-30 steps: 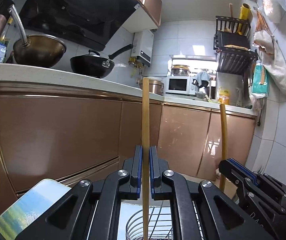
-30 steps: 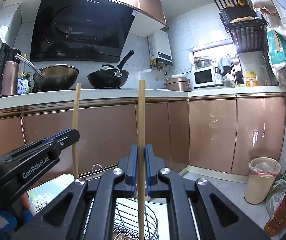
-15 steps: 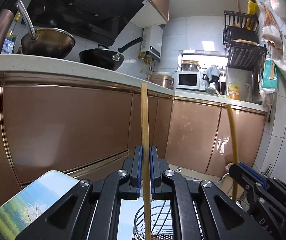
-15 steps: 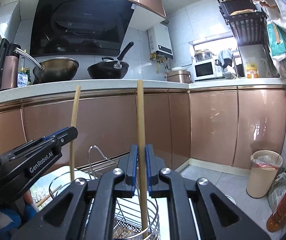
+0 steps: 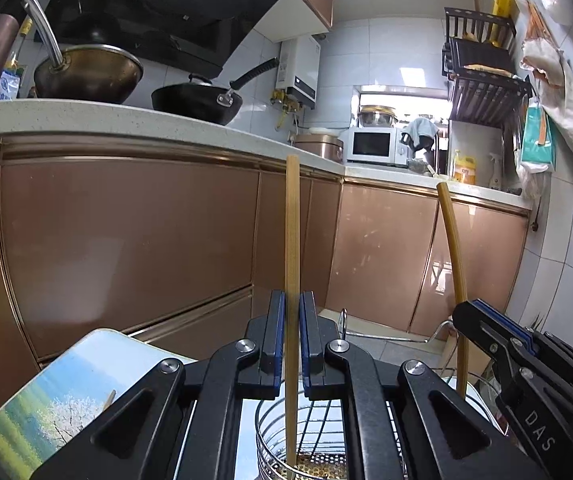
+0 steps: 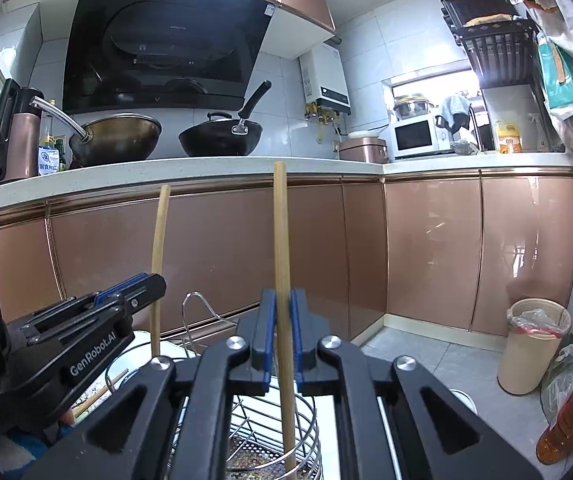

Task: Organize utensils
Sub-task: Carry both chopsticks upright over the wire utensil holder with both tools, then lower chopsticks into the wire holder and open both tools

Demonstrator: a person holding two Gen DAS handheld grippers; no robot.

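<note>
2 grippers are in view, each clenched on 1 wooden chopstick held upright. The left gripper (image 5: 293,336) pinches the left chopstick (image 5: 292,240) between its blue pads; the stick's lower end reaches down into the wire utensil basket (image 5: 274,432), close to its perforated floor. The right gripper (image 6: 282,336) grips the right chopstick (image 6: 280,240) the same way, and that stick's lower end also stands inside the basket, near the bottom mesh. Each camera also catches the other gripper from the side with its stick rising above it.

1 basket is visible, round, of chrome wire, with a wire handle loop at its back. It sits on a surface printed with sky and blossom (image 5: 46,396). 1 more chopstick tip (image 5: 109,397) lies on that print, and most of its length is hidden behind the left gripper's body.

Behind, 2 woks sit on the counter (image 6: 206,168): a bronze one (image 6: 118,136) and a black one (image 6: 222,136). There are also 1 microwave (image 6: 416,136), 1 range hood (image 6: 166,44), 1 waste bin (image 6: 532,344) and 1 amber bottle (image 6: 570,412), cut off at the frame's edge.

The basket's front rim is hidden by the gripper bodies in both views, so whether either stick touches the floor cannot be told. A bit of the person's hand shows at the lower left of the right view, mostly cropped.
</note>
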